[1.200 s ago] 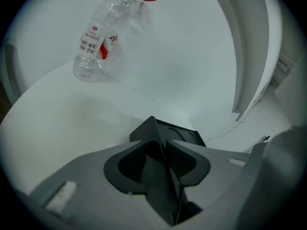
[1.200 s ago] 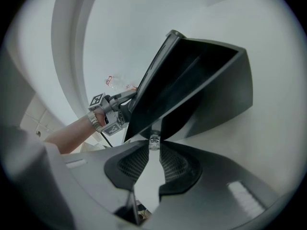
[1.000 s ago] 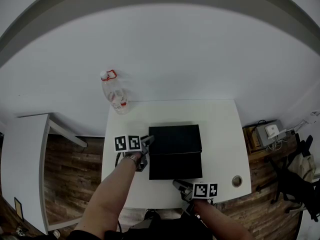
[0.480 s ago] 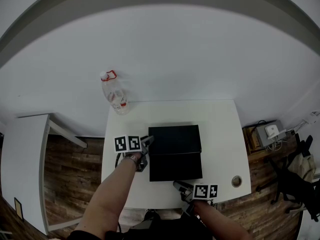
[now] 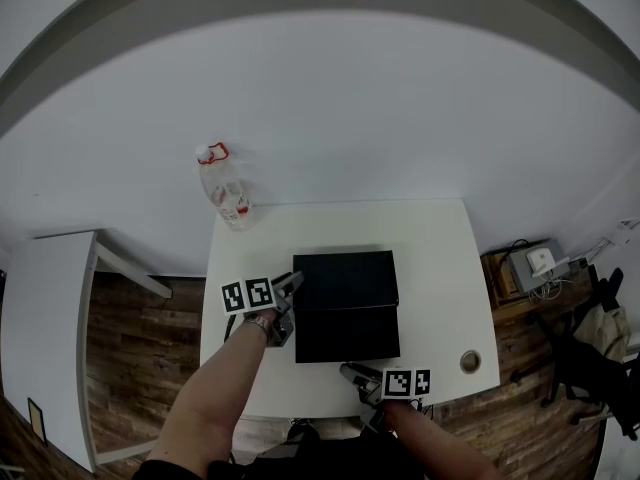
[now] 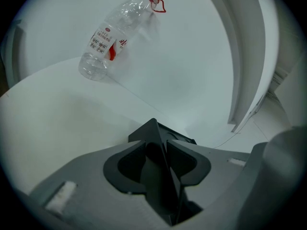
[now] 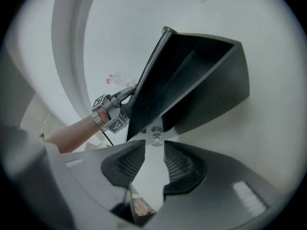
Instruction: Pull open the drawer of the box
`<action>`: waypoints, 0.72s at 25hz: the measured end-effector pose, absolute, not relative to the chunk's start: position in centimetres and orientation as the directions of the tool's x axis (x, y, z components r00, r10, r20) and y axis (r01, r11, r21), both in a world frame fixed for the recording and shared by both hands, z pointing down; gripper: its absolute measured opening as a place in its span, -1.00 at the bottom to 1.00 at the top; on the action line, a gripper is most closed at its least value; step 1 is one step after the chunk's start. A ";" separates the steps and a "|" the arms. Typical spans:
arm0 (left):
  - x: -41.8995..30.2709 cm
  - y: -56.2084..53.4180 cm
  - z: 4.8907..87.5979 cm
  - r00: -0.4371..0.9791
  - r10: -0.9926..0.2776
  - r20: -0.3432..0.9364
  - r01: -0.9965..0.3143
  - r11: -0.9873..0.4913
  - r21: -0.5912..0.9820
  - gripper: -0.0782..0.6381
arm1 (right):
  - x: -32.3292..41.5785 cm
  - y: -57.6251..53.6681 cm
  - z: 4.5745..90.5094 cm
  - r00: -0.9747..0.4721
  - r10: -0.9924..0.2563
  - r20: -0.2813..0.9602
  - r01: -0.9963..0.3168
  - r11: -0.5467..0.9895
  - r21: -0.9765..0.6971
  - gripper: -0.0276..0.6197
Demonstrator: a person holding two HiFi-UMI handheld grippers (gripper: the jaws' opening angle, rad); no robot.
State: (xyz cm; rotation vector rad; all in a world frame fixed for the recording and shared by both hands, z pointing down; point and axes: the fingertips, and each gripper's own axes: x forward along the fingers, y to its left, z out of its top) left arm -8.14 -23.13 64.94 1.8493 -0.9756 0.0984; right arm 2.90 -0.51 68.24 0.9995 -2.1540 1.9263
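Observation:
A black box [image 5: 345, 280] sits mid-table with its drawer [image 5: 347, 335] pulled out toward me. My left gripper [image 5: 288, 306] is at the box's left side; in the left gripper view [image 6: 160, 145] it is shut on a thin black edge of the box [image 6: 152, 130]. My right gripper [image 5: 352, 372] is just in front of the drawer. In the right gripper view [image 7: 154, 150] its jaws are opening. The drawer's small clear knob [image 7: 156, 137] stands just past the fingertips, untouched. The open drawer [image 7: 192, 80] fills that view, with the left gripper [image 7: 125, 96] behind it.
A clear plastic bottle [image 5: 225, 190] with a red cap ring stands at the table's [image 5: 440, 268] far left corner, also the bottle [image 6: 108, 40] ahead of the left gripper. A round cable hole [image 5: 470, 361] lies near the front right corner. A white side table [image 5: 50, 318] stands left.
The head view has shifted slightly, so everything sits a little further left. Box, drawer and both grippers keep their places relative to one another.

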 end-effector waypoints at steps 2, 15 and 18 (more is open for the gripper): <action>-8.2 -23.0 64.8 0.676 -0.585 0.447 -0.650 -0.189 0.736 -0.37 | 2.9 0.1 68.0 -0.789 -0.400 0.466 -0.506 -0.006 -0.863 -0.51; -9.6 -18.3 58.2 0.780 -0.576 0.243 -0.508 -0.357 0.784 -0.77 | 5.8 1.5 59.8 -0.825 -0.502 0.261 -0.350 0.090 -0.932 -0.90; -8.4 -13.8 55.0 0.848 -0.508 0.152 -0.409 -0.443 0.798 -0.78 | 6.7 0.5 55.0 -0.831 -0.532 0.160 -0.309 0.204 -0.929 -0.90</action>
